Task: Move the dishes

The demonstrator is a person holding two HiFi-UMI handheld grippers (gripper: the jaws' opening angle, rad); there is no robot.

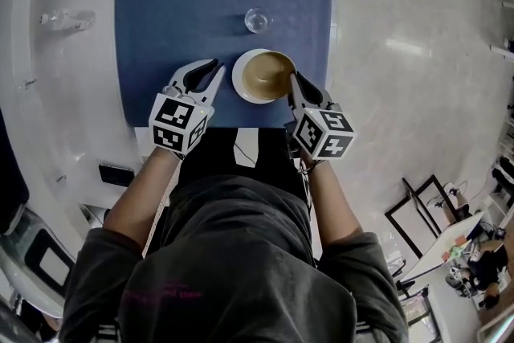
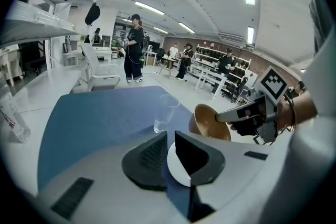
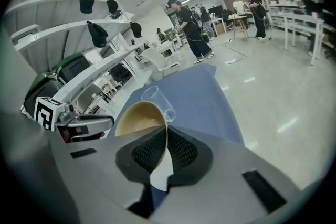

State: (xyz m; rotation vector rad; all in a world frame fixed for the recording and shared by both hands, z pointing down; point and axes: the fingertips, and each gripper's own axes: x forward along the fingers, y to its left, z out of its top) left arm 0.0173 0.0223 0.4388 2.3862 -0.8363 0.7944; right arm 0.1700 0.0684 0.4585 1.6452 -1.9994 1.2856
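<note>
A tan bowl (image 1: 265, 72) (image 2: 207, 122) (image 3: 137, 118) is tilted over a white plate (image 1: 238, 83) (image 2: 177, 169) at the near edge of the blue mat (image 1: 177, 4). My right gripper (image 1: 293, 83) (image 3: 165, 147) is shut on the bowl's right rim, which runs between its jaws. My left gripper (image 1: 210, 72) (image 2: 170, 147) sits just left of the plate, jaws a little apart, with the plate's edge showing through the gap. A clear glass (image 1: 257, 19) (image 2: 166, 112) (image 3: 157, 98) stands upright just beyond the bowl.
A clear plastic bottle (image 1: 68, 18) (image 2: 13, 118) lies on the white tabletop left of the mat. The table's right edge drops to shiny floor (image 1: 418, 52). Shelves and several people are far off in the room.
</note>
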